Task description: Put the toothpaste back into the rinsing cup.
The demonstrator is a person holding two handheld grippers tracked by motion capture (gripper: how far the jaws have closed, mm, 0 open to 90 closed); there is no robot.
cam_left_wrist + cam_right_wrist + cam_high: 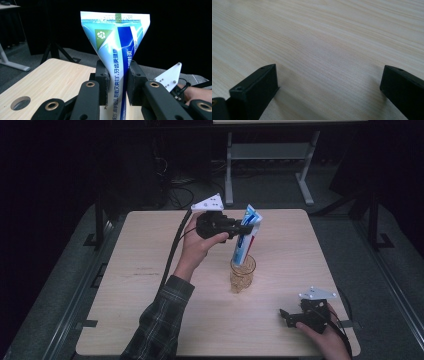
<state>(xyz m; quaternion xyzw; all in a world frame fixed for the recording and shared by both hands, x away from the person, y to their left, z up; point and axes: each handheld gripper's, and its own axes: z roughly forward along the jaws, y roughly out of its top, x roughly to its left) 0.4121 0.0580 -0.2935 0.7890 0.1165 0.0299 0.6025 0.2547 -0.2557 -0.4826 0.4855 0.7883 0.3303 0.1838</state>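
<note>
Left gripper (239, 227), centre frame, pinching toothpaste tube (246, 240) upright, lower end inside amber glass (242, 272). Right gripper (287, 316), lower right, spread wide over bare table (150, 290).

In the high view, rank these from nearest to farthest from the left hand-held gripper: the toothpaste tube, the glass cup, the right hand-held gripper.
1. Blue-and-white toothpaste tube: clamped in the left hand-held gripper, upright.
2. Amber textured glass cup: just below, around the tube's lower end.
3. Right hand-held gripper: near the table's right front corner.
</note>
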